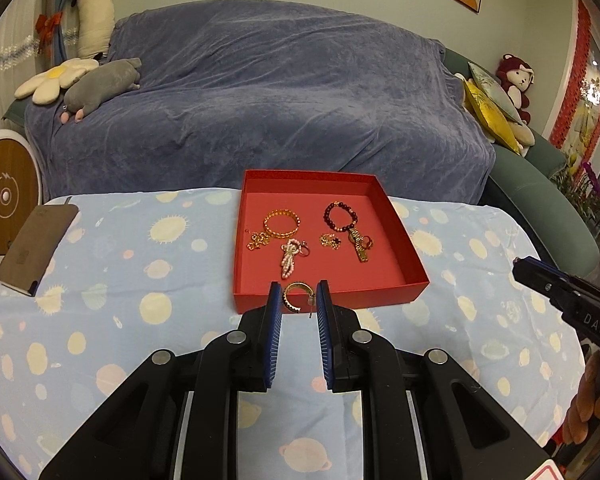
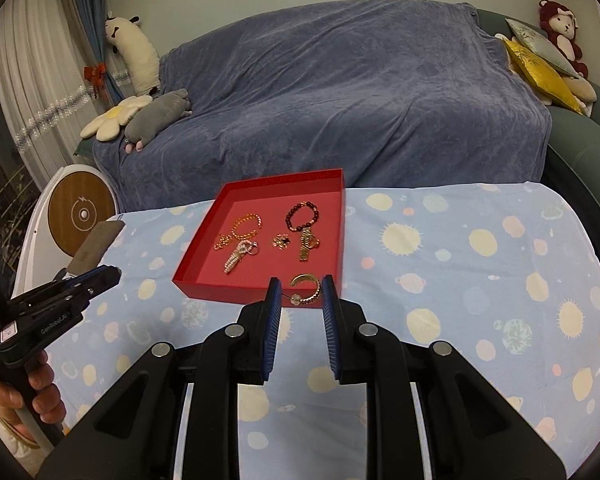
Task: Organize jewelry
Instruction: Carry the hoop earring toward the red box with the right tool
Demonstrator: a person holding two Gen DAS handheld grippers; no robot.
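Observation:
A red open box sits on the table's blue planet-print cloth. Inside lie a gold bangle, a dark bead bracelet, a pearl clip, a gold link band and small gold pieces. My left gripper hangs over the box's near wall, shut on a gold hoop earring. Over the box's near right corner, my right gripper is shut on a second gold hoop earring. Each gripper shows at the edge of the other's view, the right gripper and the left gripper.
A brown flat case lies at the table's left edge. Behind the table stands a sofa under a blue blanket with plush toys and cushions. A white round appliance with a wooden face stands at the left. A hand grips the left tool.

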